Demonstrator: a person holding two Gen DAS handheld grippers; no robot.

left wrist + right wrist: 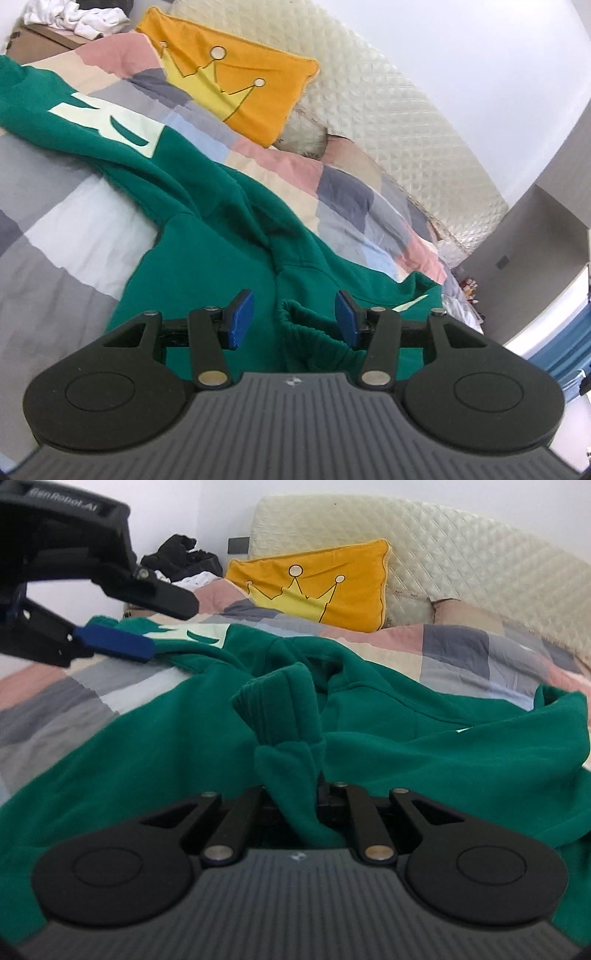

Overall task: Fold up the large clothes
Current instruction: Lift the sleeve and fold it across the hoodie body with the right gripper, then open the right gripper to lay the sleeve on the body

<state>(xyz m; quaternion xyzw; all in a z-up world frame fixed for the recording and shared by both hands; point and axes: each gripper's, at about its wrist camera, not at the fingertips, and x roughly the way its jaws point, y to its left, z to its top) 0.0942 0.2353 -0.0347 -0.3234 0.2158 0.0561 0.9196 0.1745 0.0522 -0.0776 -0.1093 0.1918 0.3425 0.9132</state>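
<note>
On checked quilt point(461, 646): soft green sweatshirt point(406, 746), ribbed cuff point(280, 701) bunched.

One green sweatshirt point(147, 757), one orange cushion point(321, 587), two hand-held grippers point(295, 317)

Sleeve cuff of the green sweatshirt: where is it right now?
In the right wrist view the ribbed cuff stands up at centre, just beyond the right tool, which is shut on the sleeve below it, over the green sweatshirt spread on the checked bedcover.
</note>
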